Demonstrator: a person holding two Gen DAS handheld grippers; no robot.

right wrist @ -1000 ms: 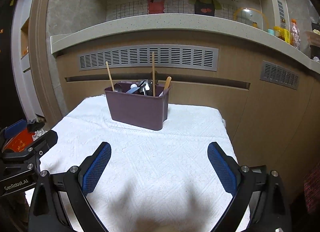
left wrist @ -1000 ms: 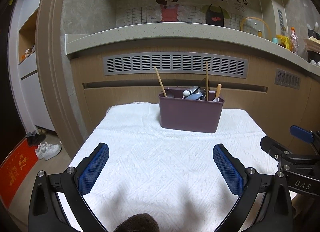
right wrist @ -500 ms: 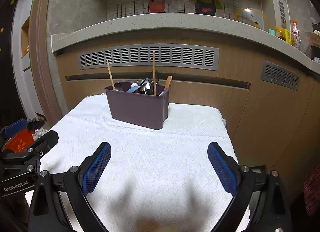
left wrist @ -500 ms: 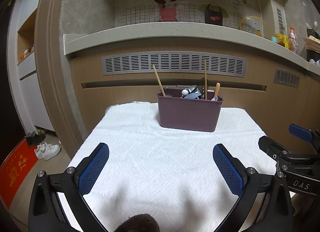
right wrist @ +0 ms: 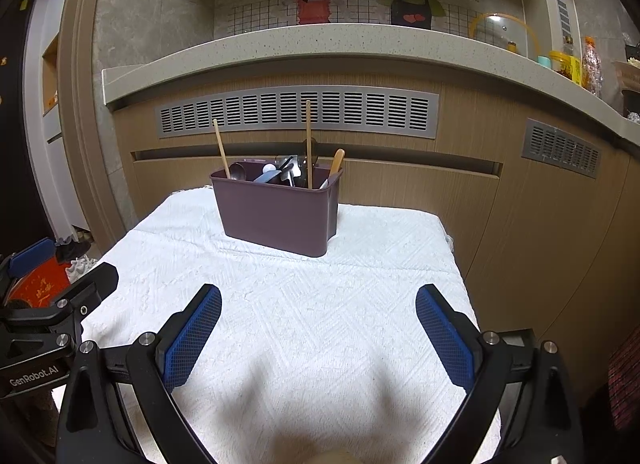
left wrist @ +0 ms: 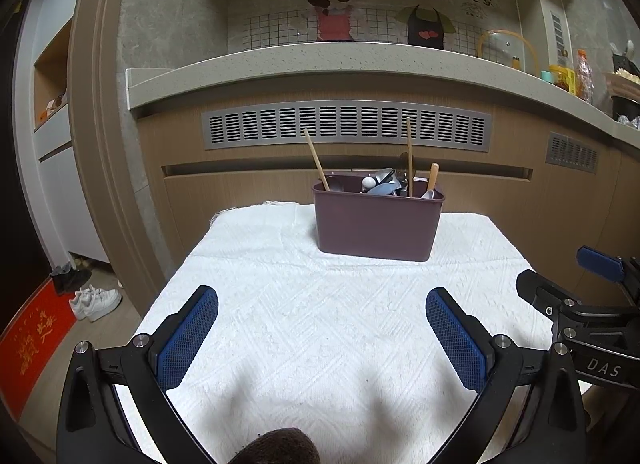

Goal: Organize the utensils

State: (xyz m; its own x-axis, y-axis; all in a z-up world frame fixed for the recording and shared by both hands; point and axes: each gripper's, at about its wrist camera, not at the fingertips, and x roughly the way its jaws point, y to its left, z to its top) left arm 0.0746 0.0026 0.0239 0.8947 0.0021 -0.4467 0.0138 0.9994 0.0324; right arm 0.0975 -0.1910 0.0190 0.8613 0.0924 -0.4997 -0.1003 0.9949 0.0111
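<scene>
A dark purple utensil bin [left wrist: 378, 223] stands at the far side of a table under a white cloth [left wrist: 320, 312]. It also shows in the right wrist view [right wrist: 276, 211]. In it stand wooden chopsticks [left wrist: 409, 155], a wooden-handled spoon [left wrist: 431, 179] and several metal utensils [left wrist: 382, 181]. My left gripper [left wrist: 322, 300] is open and empty above the near part of the cloth. My right gripper [right wrist: 318, 296] is open and empty there too, to the right of the left one.
A wooden counter front with a grey vent grille [left wrist: 346, 123] rises right behind the table. White shoes [left wrist: 94, 302] and a red mat [left wrist: 28, 344] lie on the floor at the left. The right gripper's body [left wrist: 580, 312] shows at the left view's right edge.
Both grippers have drawn back a little from the bin, which looks slightly smaller and higher in both views. Both stay open and empty.
</scene>
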